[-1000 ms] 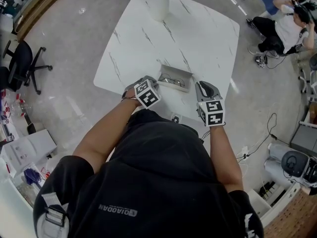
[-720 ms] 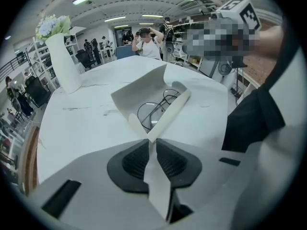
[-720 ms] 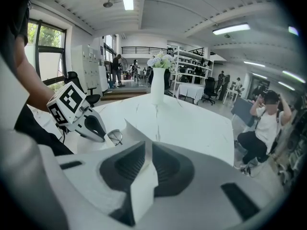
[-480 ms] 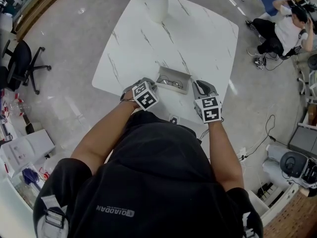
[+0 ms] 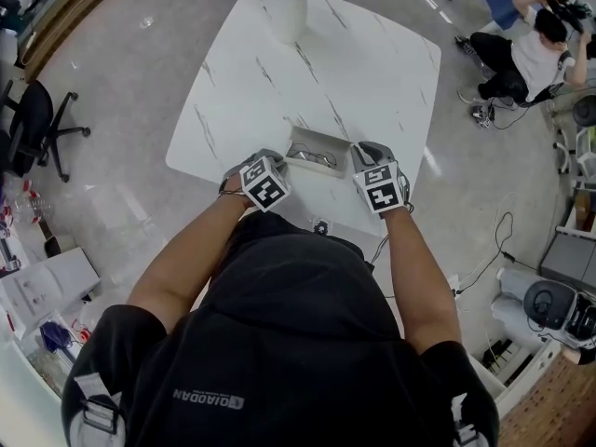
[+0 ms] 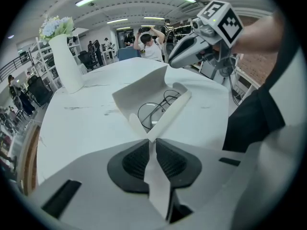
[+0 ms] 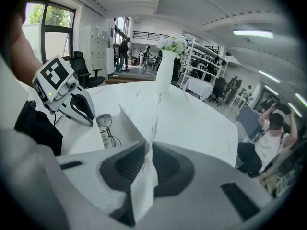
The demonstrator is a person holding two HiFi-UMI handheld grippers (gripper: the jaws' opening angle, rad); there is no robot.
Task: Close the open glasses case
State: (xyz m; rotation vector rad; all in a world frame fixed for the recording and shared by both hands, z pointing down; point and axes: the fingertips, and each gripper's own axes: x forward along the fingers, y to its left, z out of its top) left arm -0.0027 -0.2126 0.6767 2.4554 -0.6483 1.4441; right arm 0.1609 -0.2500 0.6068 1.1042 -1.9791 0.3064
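The open white glasses case (image 5: pixel 318 149) lies near the front edge of the marble table (image 5: pixel 354 73), with thin-framed glasses (image 6: pixel 158 110) inside it. My left gripper (image 5: pixel 277 164) is at the case's left end. In the left gripper view its jaws (image 6: pixel 152 145) are shut on a white flap of the case (image 6: pixel 165 116). At the right end my right gripper (image 5: pixel 361 159) holds the case too. In the right gripper view those jaws (image 7: pixel 147 150) pinch a white wall of the case (image 7: pixel 132 123). The glasses (image 7: pixel 108 127) show past it.
A white vase of flowers (image 5: pixel 289 7) stands at the table's far edge. An office chair (image 5: pixel 37 124) is on the floor to the left. A person (image 5: pixel 531 49) sits on the floor at the far right. Cables and equipment (image 5: pixel 549 301) lie to the right.
The right gripper has shifted a little up and left, closer to the case's right end. The left gripper has stayed at the left end. The case still stands open.
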